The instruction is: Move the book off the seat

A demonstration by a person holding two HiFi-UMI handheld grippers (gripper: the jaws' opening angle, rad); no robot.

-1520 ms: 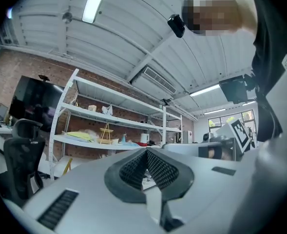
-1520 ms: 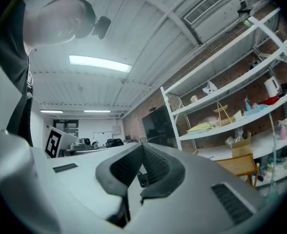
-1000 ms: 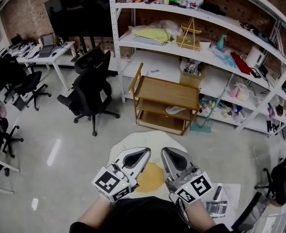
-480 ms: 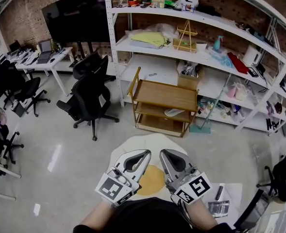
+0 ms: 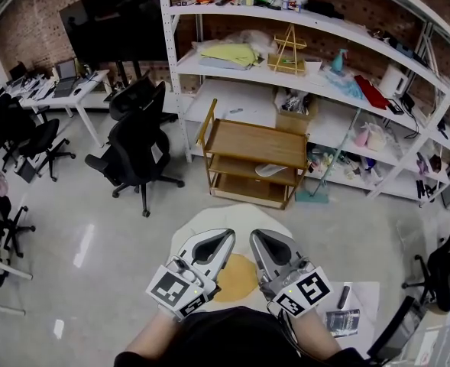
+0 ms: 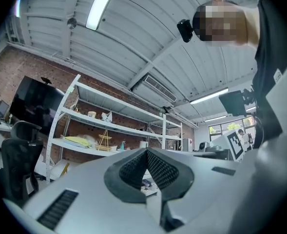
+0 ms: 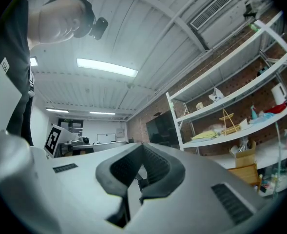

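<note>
My left gripper (image 5: 226, 238) and right gripper (image 5: 256, 236) are held side by side close to my body, both shut with nothing between the jaws. They hover over a round white stool with a yellow seat pad (image 5: 237, 278). A black office chair (image 5: 137, 145) stands on the floor to the far left. I cannot make out a book on any seat. In the left gripper view the shut left gripper (image 6: 147, 153) points up towards the ceiling. The right gripper (image 7: 142, 148) does the same in its own view.
A low wooden cart (image 5: 257, 145) stands ahead in front of long white shelving (image 5: 301, 90) full of clutter. A printed booklet (image 5: 341, 323) and a dark small object (image 5: 344, 296) lie on a white surface at lower right. More black chairs (image 5: 11, 132) stand at the left.
The head view has shifted slightly, so the shelves sit a little lower and further left. Both grippers stay shut and close together in about the same place.
</note>
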